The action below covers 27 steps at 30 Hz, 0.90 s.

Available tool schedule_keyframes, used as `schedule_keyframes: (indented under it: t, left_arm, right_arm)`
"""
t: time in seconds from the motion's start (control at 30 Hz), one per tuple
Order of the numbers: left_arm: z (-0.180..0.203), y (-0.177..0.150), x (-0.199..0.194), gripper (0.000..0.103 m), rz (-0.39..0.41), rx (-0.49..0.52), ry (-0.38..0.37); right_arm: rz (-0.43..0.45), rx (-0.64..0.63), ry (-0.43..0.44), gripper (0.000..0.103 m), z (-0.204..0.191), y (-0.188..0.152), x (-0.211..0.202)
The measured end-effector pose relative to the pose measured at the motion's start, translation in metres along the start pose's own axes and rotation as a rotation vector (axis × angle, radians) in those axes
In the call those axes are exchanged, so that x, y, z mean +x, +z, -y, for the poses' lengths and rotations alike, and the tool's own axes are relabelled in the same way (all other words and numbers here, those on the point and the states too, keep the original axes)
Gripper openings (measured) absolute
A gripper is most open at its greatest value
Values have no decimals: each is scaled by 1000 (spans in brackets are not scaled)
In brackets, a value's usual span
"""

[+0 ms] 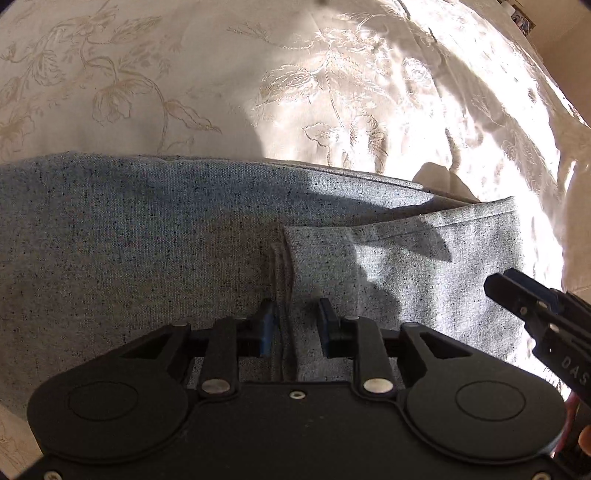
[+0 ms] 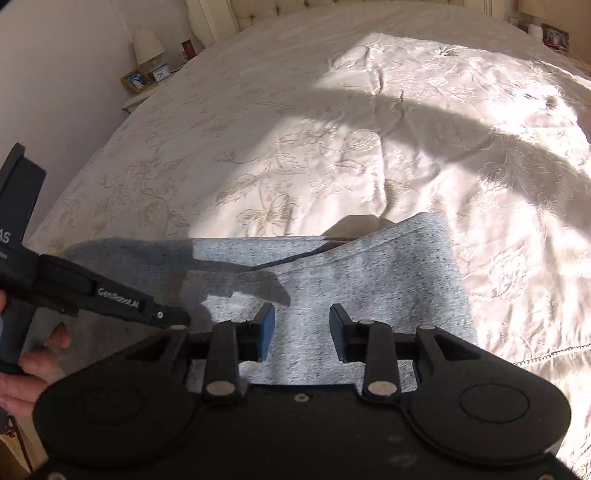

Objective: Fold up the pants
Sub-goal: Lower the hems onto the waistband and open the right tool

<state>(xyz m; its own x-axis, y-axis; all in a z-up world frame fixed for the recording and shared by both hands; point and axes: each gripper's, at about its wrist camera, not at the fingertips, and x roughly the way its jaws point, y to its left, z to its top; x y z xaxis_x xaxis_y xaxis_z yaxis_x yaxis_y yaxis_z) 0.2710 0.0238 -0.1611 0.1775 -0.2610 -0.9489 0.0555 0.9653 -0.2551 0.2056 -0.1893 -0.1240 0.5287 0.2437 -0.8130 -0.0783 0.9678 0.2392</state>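
Grey speckled pants (image 1: 147,236) lie flat on the cream embroidered bedspread (image 1: 184,74), with one end folded back over the rest. My left gripper (image 1: 297,314) is open just above the folded hem edge (image 1: 286,258), its blue pads on either side of the edge. My right gripper (image 2: 302,321) is open and empty, low over the folded part of the pants (image 2: 369,273). The right gripper also shows in the left wrist view (image 1: 517,295). The left gripper shows in the right wrist view (image 2: 110,299), held by a hand.
The bedspread (image 2: 332,129) spreads wide beyond the pants, partly in bright sun and shadow. A bedside table (image 2: 147,81) with a lamp, a clock and a picture frame stands at the far left. A headboard (image 2: 295,7) is at the far end.
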Motion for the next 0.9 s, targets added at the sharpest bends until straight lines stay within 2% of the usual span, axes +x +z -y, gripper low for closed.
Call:
schedule_keyframes:
  t: [0.17, 0.3, 0.37, 0.53, 0.6, 0.7, 0.83, 0.9]
  left_arm:
    - [7, 3, 6, 36, -12, 23, 17]
    - [12, 3, 11, 41, -12, 56, 28]
    - [16, 4, 15, 42, -15, 75, 50]
    - [23, 7, 23, 45, -12, 86, 78]
    - [24, 9, 25, 49, -8, 72, 75]
    - [24, 12, 23, 50, 3, 33, 70]
    - [21, 8, 14, 50, 67, 10, 87]
    - [24, 7, 14, 52, 79, 23, 115]
  right_arm:
    - [-20, 36, -43, 35, 36, 17, 33]
    - [-100, 99, -158, 31, 70, 17, 63]
    - [-99, 125, -152, 28, 84, 14, 68]
    - [-79, 85, -141, 30, 85, 9, 68]
    - [-69, 107, -138, 30, 88, 7, 65]
    - [-57, 137, -139, 30, 92, 5, 65]
    - [-49, 125, -145, 30, 93, 0, 62]
    - [-37, 110, -145, 35, 89, 2, 56]
